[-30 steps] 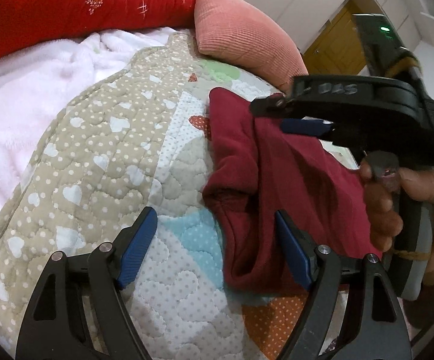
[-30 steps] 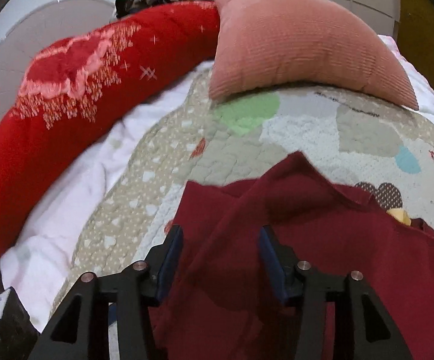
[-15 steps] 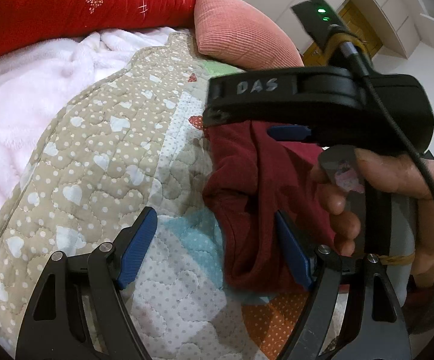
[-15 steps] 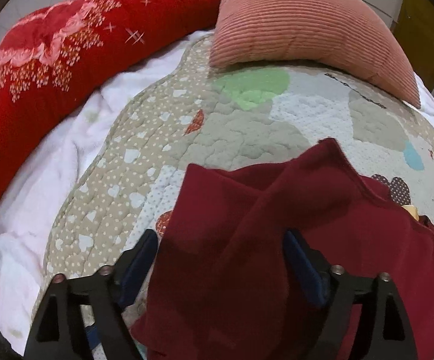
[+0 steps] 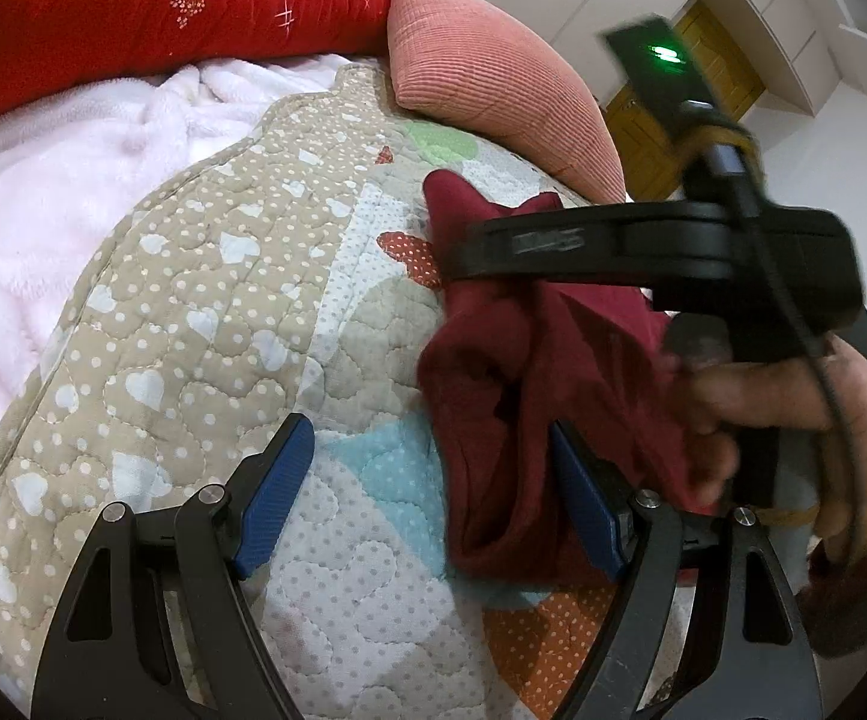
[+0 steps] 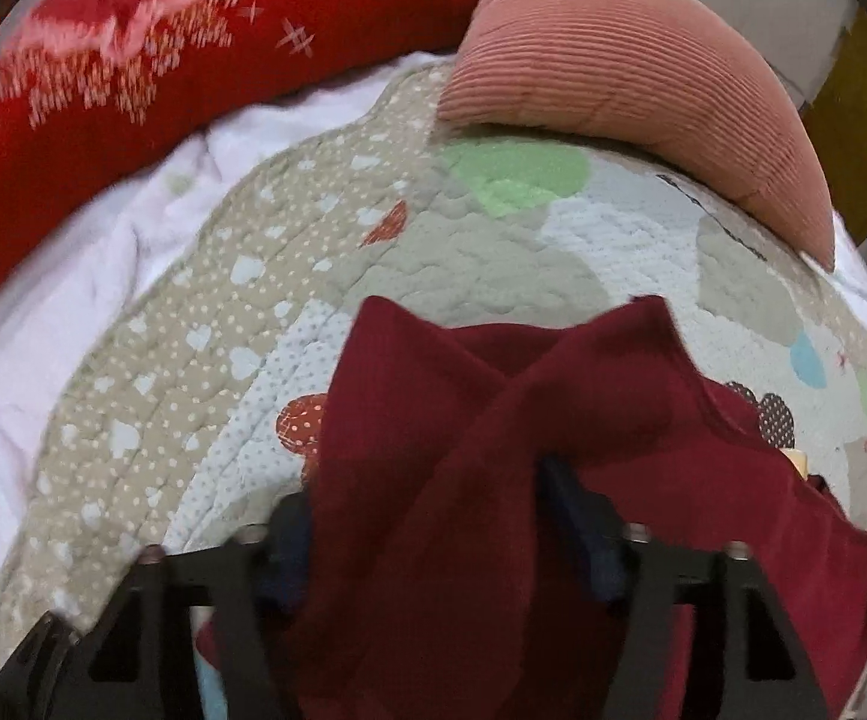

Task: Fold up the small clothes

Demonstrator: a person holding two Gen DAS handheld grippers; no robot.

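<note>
Maroon cloth, a small garment (image 5: 493, 396), lies crumpled on the patchwork quilt (image 5: 205, 312) that covers the bed, toward the right side of the left claw's view. The left claw (image 5: 433, 498) hangs low over the quilt with its blue-padded fingers (image 5: 274, 495) spread wide; the left pad rests over bare quilt, while the right pad sits against the near edge of the garment, nothing pinched between them. Above the garment, the right claw (image 5: 553, 243) reaches in from the right, a hand (image 5: 805, 420) wrapped round its handle and a green light glowing on its top.

From the right claw's own camera, the right claw (image 6: 427, 534) has a fold of the garment (image 6: 493, 420) draped up between its fingers, which stand moderately apart with cloth covering the gap, so I cannot tell whether they clamp it. Two peaked corners of the cloth point toward the far side.

Beyond, a salmon ribbed cushion (image 6: 631, 54) and a long red embroidered bolster (image 6: 151, 60) lie along the far edge, with a pale pink fleece blanket (image 5: 31, 192) to the left.
</note>
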